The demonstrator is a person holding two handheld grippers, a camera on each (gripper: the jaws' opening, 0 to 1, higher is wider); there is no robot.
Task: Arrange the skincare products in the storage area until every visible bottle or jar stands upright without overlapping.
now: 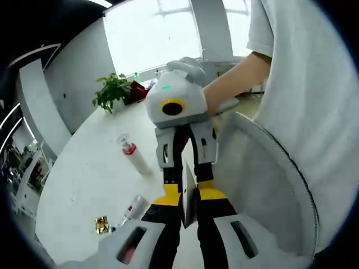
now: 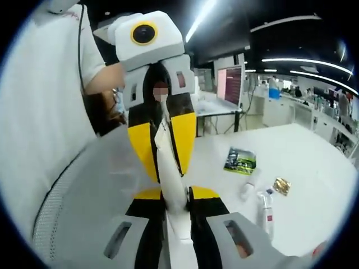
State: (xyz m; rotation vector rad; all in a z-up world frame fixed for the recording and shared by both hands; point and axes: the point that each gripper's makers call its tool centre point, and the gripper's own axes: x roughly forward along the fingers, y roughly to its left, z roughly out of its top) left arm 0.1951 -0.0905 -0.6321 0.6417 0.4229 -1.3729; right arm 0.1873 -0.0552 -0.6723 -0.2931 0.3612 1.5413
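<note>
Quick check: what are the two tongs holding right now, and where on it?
Both tongs, left and right, pinch one slim white tube from opposite ends.

The left yellow-and-black two-jaw gripper (image 1: 189, 197) and the right yellow-and-black two-jaw gripper (image 2: 178, 208) face each other, tips nearly meeting. Both are clamped on the same slim white tube (image 2: 171, 179), one at each end (in the left gripper view it appears as a thin edge between the jaws). Seen from the left gripper view, the right one is gripped from behind by the person's gloved hand (image 1: 188, 70), with a bare forearm (image 1: 238, 78) leading to a white short sleeve (image 1: 263, 28).
</note>
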